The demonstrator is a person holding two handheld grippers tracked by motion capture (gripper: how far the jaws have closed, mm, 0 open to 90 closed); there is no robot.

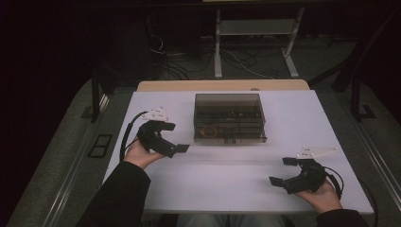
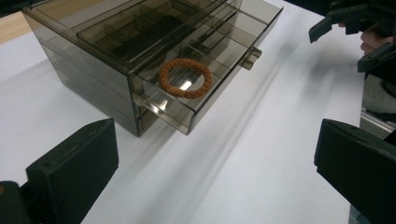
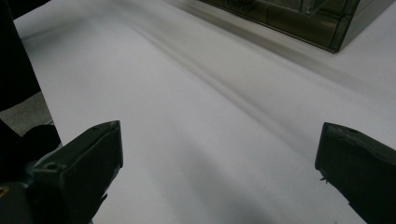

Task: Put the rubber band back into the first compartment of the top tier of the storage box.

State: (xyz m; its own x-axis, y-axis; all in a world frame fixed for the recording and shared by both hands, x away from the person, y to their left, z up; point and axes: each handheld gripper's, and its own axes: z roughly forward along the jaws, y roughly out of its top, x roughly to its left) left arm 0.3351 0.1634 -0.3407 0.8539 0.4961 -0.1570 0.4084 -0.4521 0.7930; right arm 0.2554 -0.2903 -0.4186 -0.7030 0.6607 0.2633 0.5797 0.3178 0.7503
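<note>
A smoky see-through drawer box (image 1: 229,117) stands at the middle of the white table (image 1: 227,179). In the left gripper view its top drawer (image 2: 196,100) sticks out a little, and an orange braided ring (image 2: 185,78) lies in the drawer's front compartment. The ring (image 1: 208,129) also shows through the box from above. My left gripper (image 1: 176,137) is open to the left of the box, its jaws (image 2: 217,154) wide apart and holding nothing. Near the front right edge, my right gripper (image 1: 283,171) is open over bare table (image 3: 219,158) and holds nothing.
A small handle (image 2: 250,57) juts from the drawer front. A wooden tabletop edge (image 1: 222,85) lies behind the white table. Desk legs and cables (image 1: 217,52) are on the floor beyond. A dark post (image 1: 95,94) stands at the left.
</note>
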